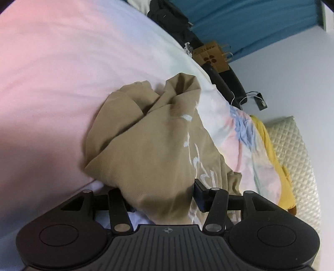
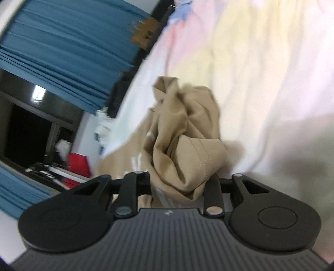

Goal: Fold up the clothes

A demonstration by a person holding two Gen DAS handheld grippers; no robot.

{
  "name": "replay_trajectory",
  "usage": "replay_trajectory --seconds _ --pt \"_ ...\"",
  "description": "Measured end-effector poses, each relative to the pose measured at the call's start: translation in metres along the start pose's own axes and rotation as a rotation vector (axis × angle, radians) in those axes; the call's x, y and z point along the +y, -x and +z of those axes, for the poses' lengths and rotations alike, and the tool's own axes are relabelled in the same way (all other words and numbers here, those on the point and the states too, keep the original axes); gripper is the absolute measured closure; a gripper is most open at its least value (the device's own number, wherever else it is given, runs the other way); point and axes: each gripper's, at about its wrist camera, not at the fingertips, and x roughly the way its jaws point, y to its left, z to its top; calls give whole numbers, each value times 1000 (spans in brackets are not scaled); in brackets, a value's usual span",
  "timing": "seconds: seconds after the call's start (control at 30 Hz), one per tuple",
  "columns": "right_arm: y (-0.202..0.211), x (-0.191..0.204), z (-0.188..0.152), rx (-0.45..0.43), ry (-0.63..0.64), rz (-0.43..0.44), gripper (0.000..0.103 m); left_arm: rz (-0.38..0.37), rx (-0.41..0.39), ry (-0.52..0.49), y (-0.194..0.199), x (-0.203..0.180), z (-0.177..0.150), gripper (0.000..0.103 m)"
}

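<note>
A tan garment [image 1: 146, 137] with white lettering lies bunched on the pastel bedsheet [image 1: 62, 73]. In the left wrist view its cloth fills the space between the fingers, and my left gripper [image 1: 162, 198] is shut on it; the fingertips are buried under the fabric. In the right wrist view the same tan garment [image 2: 187, 146] bulges up in a crumpled wad showing a stitched hem. My right gripper [image 2: 181, 185] is shut on that wad, fingertips hidden by cloth. The right view is blurred.
Blue curtains [image 1: 250, 25] hang beyond the bed. A cardboard box [image 1: 210, 57] and dark items [image 1: 171, 16] sit along the bed's far edge. A yellow cloth [image 1: 271, 150] and quilted headboard [image 1: 292, 150] lie at right. A dark window [image 2: 25, 129] and red object [image 2: 78, 164] show at left.
</note>
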Motion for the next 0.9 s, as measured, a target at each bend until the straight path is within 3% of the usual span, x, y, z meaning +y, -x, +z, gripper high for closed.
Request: replay_trajectory --seconds 0.07,0.17,0.37,0.43,0.53,0.67,0.9 --pt "6 6 2 21 26 -43 64 13 8 -11 9 -8 0 32" --pt "28 17 5 59 68 -104 63 50 -10 -79 38 -28 0 30" --pt "97 48 9 29 213 -149 57 110 -104 -288 110 -91 -12 19" --pt "122 64 9 0 276 -136 37 120 -137 -361 135 -115 -20 17" --pt "160 90 3 -42 371 -104 22 144 -186 -469 185 -138 -42 9" --pt "207 122 -13 -64 475 -65 23 157 -286 -601 255 -162 -85 0" --pt "270 153 -58 -107 634 -33 23 212 -363 -780 325 -190 -156 0"
